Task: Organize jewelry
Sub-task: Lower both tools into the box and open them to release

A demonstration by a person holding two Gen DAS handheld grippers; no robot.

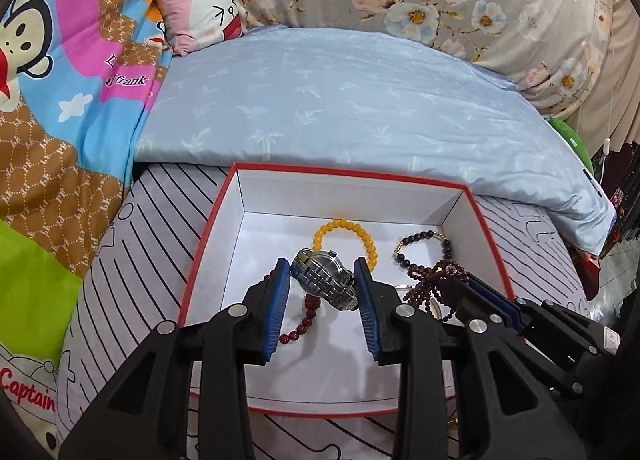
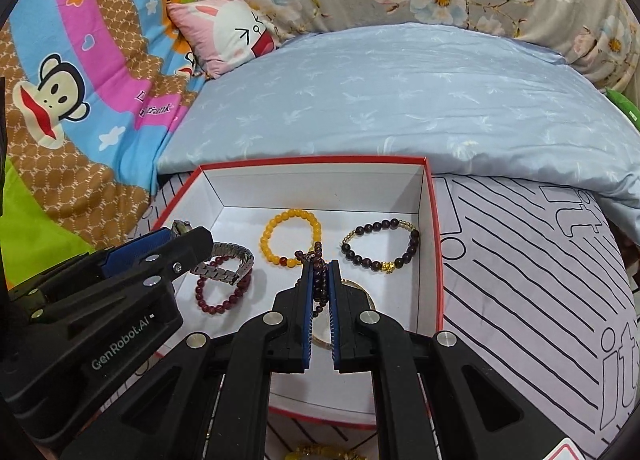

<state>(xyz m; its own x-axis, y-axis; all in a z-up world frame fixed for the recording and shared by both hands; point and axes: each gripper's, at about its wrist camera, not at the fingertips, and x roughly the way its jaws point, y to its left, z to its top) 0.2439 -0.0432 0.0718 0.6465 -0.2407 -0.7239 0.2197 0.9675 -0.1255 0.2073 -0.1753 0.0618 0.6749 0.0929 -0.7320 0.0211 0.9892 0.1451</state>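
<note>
Jewelry sits inside the red-edged white box on the bed, and I see both of my grippers reaching into it. My right gripper has its jaws pressed together on a string of small dark red beads, which hangs between the blue pads. My left gripper has its jaws apart, 1 on each side of the silver watch, and I cannot tell if the pads touch it. The watch lies on top of a red bead bracelet near the left side of the box. A yellow bead bracelet lies flat in the middle, toward the back wall. A dark bead bracelet with gold bits lies flat near the right wall. Around the box I see a striped sheet, a light blue blanket behind it, a cartoon monkey quilt to the left, and a pink bunny pillow.
</note>
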